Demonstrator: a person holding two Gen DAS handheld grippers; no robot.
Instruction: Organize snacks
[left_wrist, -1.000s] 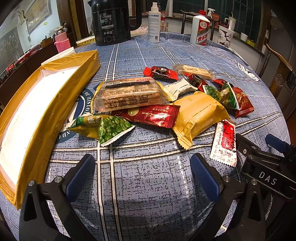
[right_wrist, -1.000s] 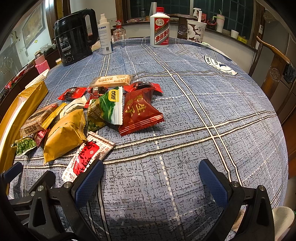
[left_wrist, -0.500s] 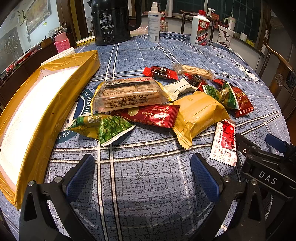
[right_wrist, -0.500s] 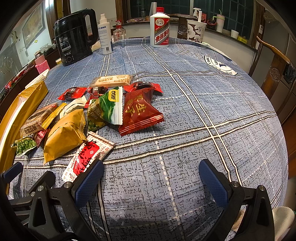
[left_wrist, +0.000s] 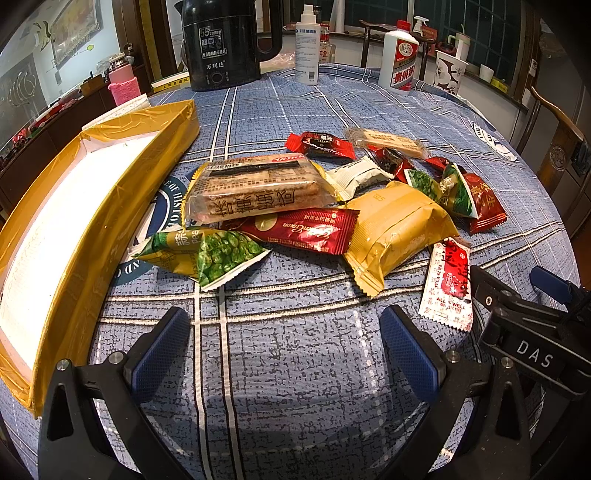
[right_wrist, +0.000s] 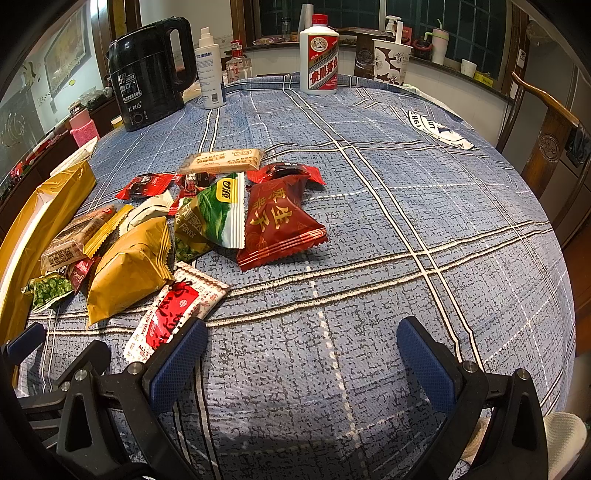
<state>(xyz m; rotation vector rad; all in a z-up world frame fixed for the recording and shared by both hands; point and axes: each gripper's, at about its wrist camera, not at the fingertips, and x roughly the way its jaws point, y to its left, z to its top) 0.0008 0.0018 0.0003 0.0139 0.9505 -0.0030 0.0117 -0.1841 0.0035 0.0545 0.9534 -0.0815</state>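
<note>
Several snack packets lie heaped mid-table: a clear biscuit pack (left_wrist: 258, 188), a green pea bag (left_wrist: 207, 254), a long red sachet (left_wrist: 306, 230), a gold pouch (left_wrist: 395, 229) and a white-and-red sachet (left_wrist: 448, 282). To their left sits a shallow gold-rimmed box (left_wrist: 110, 206) with a white floor. My left gripper (left_wrist: 284, 350) hangs open over bare cloth in front of the heap. In the right wrist view a dark red bag (right_wrist: 280, 225) and a green-and-white bag (right_wrist: 218, 218) lie ahead. My right gripper (right_wrist: 303, 358) is open, its left finger beside the white-and-red sachet (right_wrist: 177, 306).
A black kettle (left_wrist: 225, 40), a white spray bottle (left_wrist: 308, 44) and a white liquor bottle (right_wrist: 319, 55) stand at the far edge of the blue checked tablecloth (right_wrist: 406, 221). A wooden chair (right_wrist: 546, 133) is at the right. The right gripper's body (left_wrist: 532, 332) shows in the left view.
</note>
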